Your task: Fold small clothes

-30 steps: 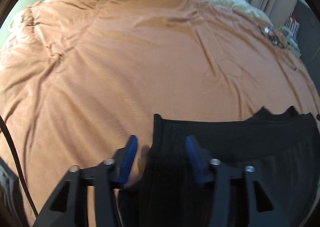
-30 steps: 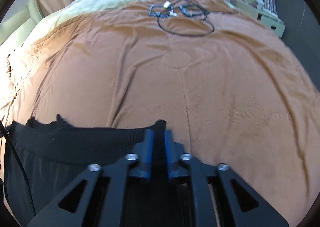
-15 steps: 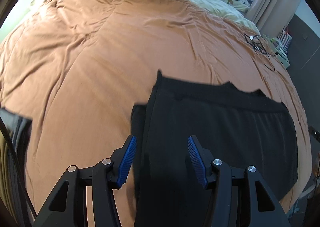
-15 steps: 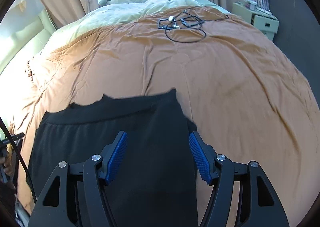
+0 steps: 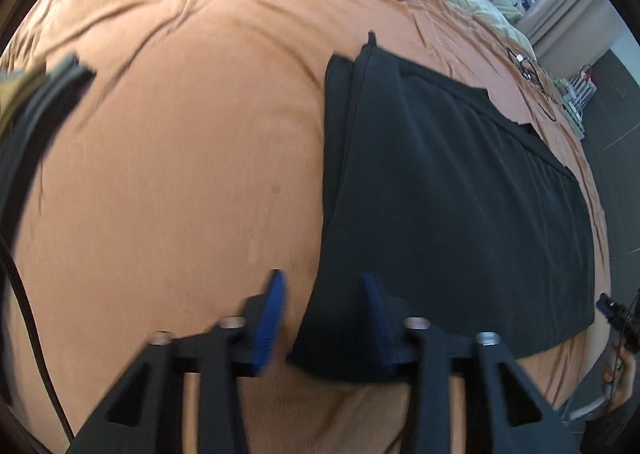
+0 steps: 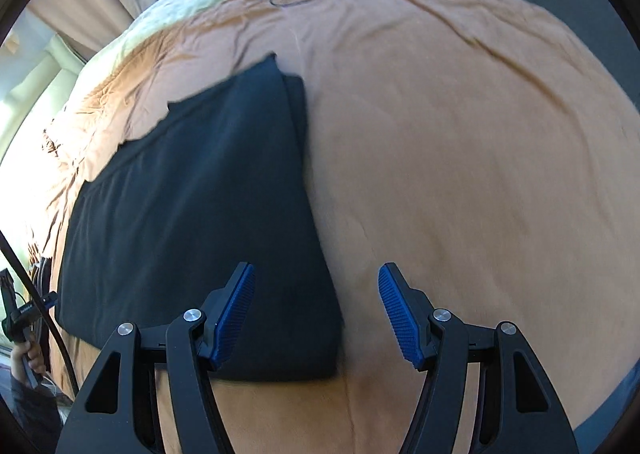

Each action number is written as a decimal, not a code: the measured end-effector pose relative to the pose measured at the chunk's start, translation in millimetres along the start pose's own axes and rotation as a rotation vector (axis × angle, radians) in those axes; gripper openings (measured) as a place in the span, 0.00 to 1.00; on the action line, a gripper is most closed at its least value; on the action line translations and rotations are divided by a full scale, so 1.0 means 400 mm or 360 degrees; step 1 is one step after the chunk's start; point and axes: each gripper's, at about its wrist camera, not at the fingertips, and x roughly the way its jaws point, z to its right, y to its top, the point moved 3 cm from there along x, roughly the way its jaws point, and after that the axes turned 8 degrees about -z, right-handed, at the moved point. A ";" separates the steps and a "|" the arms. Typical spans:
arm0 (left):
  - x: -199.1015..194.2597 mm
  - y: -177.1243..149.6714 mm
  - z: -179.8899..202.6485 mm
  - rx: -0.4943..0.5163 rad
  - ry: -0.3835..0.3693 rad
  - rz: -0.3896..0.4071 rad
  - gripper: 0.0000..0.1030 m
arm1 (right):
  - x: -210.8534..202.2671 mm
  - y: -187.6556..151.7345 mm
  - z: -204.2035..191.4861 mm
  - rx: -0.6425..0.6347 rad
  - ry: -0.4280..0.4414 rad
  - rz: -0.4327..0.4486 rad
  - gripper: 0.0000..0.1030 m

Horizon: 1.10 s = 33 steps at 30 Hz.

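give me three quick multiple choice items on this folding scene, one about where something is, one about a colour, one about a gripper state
1. Where does the black garment lie?
A. on the orange bedspread
B. on a chair
C. on the floor

2. What colour are the right gripper's pads?
A. red
B. blue
C. white

3. How does the right gripper stand?
A. shut on the garment
B. shut on nothing
C. open

Answers: 1 A, the garment lies flat on the bedspread; 2 B, both ribbed pads are blue; 3 C, its fingers stand wide apart over the garment's near corner, gripping nothing.
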 end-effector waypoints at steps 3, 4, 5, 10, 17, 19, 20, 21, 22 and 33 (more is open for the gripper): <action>0.004 -0.039 -0.019 -0.0051 -0.0027 -0.0025 0.24 | 0.000 -0.031 0.023 0.0041 0.0034 -0.0035 0.61; -0.001 -0.053 -0.030 -0.0090 -0.0040 -0.0023 0.24 | 0.002 -0.038 0.028 0.0056 0.0052 -0.0043 0.61; -0.005 -0.062 -0.037 -0.0124 -0.0057 -0.0022 0.30 | 0.003 -0.046 0.034 0.0079 0.0094 -0.0056 0.61; 0.004 -0.102 -0.073 -0.0325 -0.0296 -0.0060 0.48 | 0.024 -0.081 0.062 0.0199 0.0341 -0.0087 0.50; 0.018 -0.087 -0.074 -0.0494 -0.0525 -0.0021 0.59 | 0.056 -0.055 0.097 0.0362 0.0584 -0.0071 0.50; 0.024 -0.084 -0.063 -0.0514 -0.0533 -0.0020 0.59 | 0.060 -0.044 0.107 0.0399 0.0613 -0.0050 0.35; 0.024 -0.086 -0.059 -0.0511 -0.0521 -0.0016 0.54 | 0.061 -0.040 0.112 0.0418 0.0618 -0.0044 0.28; 0.023 -0.089 -0.052 -0.0502 -0.0494 -0.0016 0.46 | 0.064 -0.046 0.115 0.0441 0.0622 -0.0044 0.21; 0.025 -0.096 -0.052 -0.0501 -0.0459 -0.0031 0.28 | 0.064 -0.050 0.120 0.0465 0.0646 -0.0037 0.17; -0.092 -0.151 -0.057 -0.0477 -0.0547 0.0111 0.13 | -0.033 -0.123 0.063 0.0405 0.0629 0.0177 0.11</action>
